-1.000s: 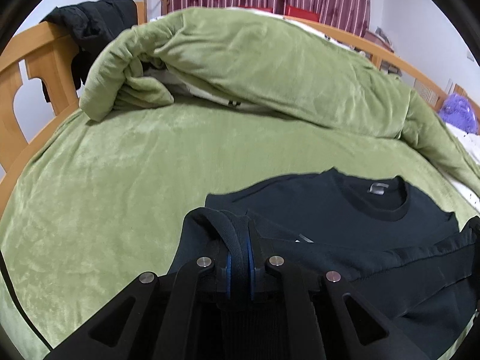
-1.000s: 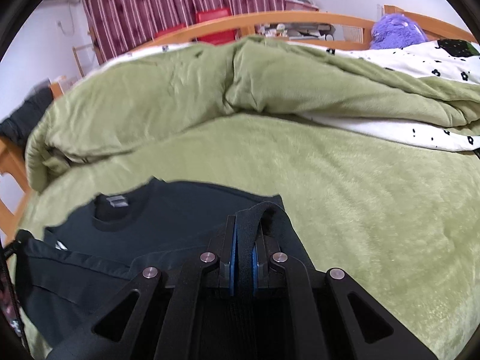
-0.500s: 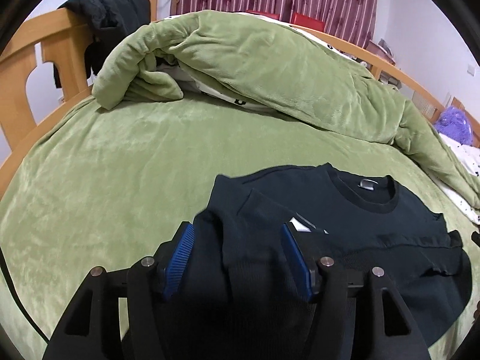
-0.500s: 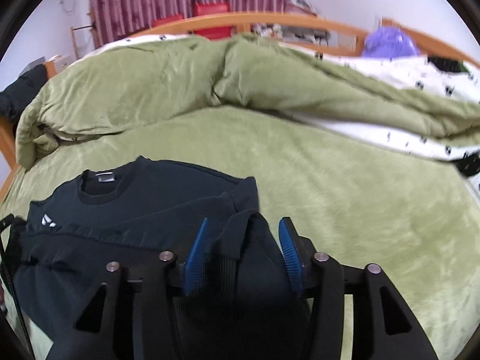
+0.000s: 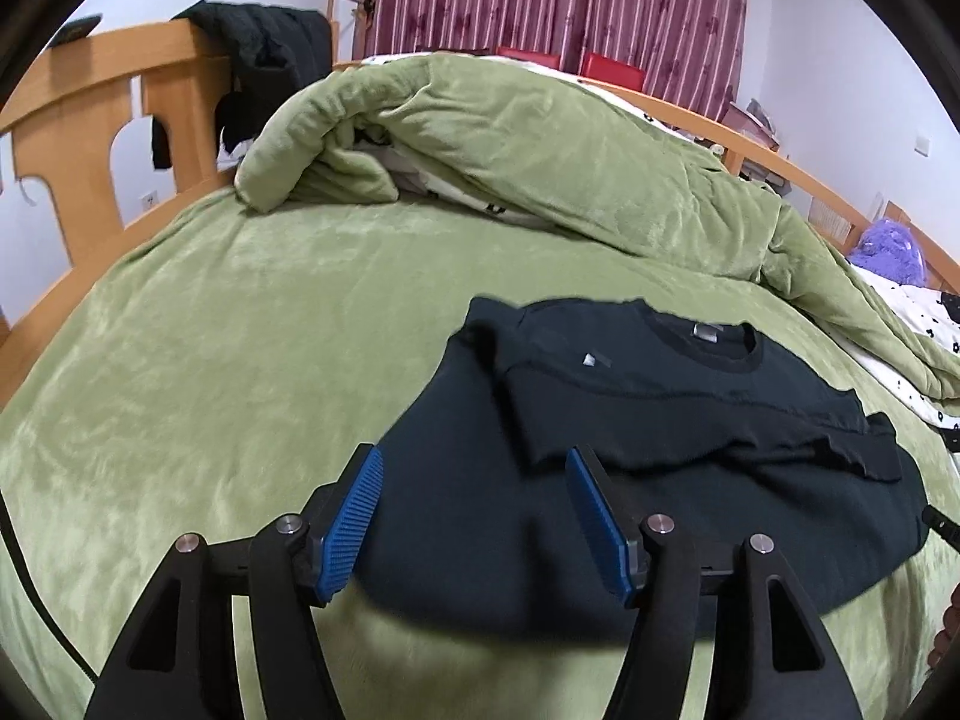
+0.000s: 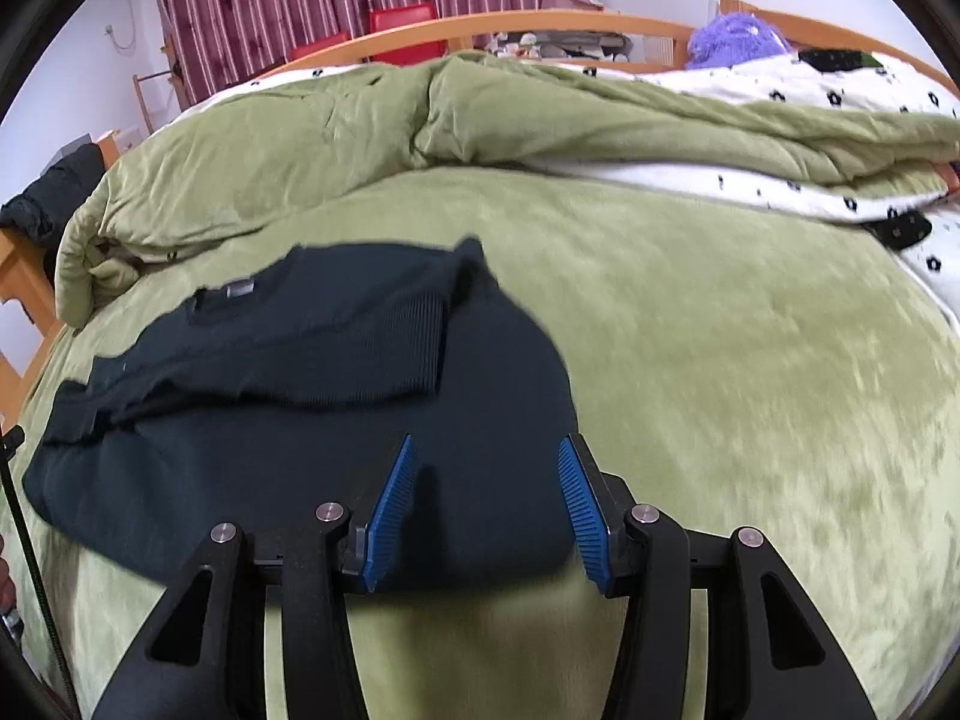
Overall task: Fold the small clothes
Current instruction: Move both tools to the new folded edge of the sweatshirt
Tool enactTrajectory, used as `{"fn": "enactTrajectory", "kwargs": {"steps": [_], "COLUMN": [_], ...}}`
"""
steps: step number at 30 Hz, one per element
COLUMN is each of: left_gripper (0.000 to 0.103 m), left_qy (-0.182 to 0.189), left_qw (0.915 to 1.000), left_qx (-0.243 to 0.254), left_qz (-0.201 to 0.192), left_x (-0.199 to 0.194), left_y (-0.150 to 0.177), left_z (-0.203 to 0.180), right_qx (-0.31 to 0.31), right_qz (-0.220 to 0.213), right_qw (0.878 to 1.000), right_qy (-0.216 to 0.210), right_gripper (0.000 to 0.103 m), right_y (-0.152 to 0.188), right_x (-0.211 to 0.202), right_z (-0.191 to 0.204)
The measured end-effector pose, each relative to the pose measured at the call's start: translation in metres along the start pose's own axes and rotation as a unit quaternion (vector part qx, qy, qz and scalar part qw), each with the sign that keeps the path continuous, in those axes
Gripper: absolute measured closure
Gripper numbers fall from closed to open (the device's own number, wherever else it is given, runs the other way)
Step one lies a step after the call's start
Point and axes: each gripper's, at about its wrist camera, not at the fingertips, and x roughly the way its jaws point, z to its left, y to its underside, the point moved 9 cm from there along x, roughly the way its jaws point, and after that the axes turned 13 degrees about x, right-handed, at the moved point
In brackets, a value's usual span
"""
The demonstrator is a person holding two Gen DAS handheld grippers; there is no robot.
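Left wrist view: left gripper (image 5: 474,516) with blue pads (image 5: 351,525) spread, nothing pinched; jaws just been opening, widening further within last half second. Black sweatshirt (image 5: 600,450) flat on green bed cover (image 5: 240,360), hem folded up over chest, collar at far end. Bunched green duvet (image 5: 540,162) beyond sweatshirt; wooden bed frame (image 5: 108,120) left of duvet. Right wrist view: right gripper (image 6: 486,510) likewise spread, empty, jaws just been opening, above sweatshirt (image 6: 300,420) near edge.

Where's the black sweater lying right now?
The black sweater lies flat on the green bedspread, just ahead of both open grippers, collar toward the rolled-up green duvet.
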Motion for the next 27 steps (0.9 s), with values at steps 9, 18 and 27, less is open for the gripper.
{"fn": "enactTrajectory", "kwargs": {"steps": [9, 18, 27], "left_gripper": [0.042, 0.042, 0.039], "left_qy": [0.017, 0.03, 0.028], "left_qw": [0.9997, 0.9983, 0.9984], "left_qx": [-0.011, -0.04, -0.014], "left_qz": [0.01, 0.032, 0.046], "left_x": [-0.011, 0.023, 0.051], "left_y": [0.035, 0.039, 0.048], "left_z": [0.01, 0.012, 0.003], "right_qx": [-0.011, 0.02, 0.004], "right_qz": [0.001, -0.002, 0.018], "right_qw": [1.0, 1.0, 0.999], "right_qy": [0.015, 0.021, 0.036], "right_gripper": [0.054, 0.054, 0.051], "right_y": [0.022, 0.009, 0.009], "right_x": [-0.007, 0.007, 0.039], "right_z": [-0.006, -0.018, -0.015]}}
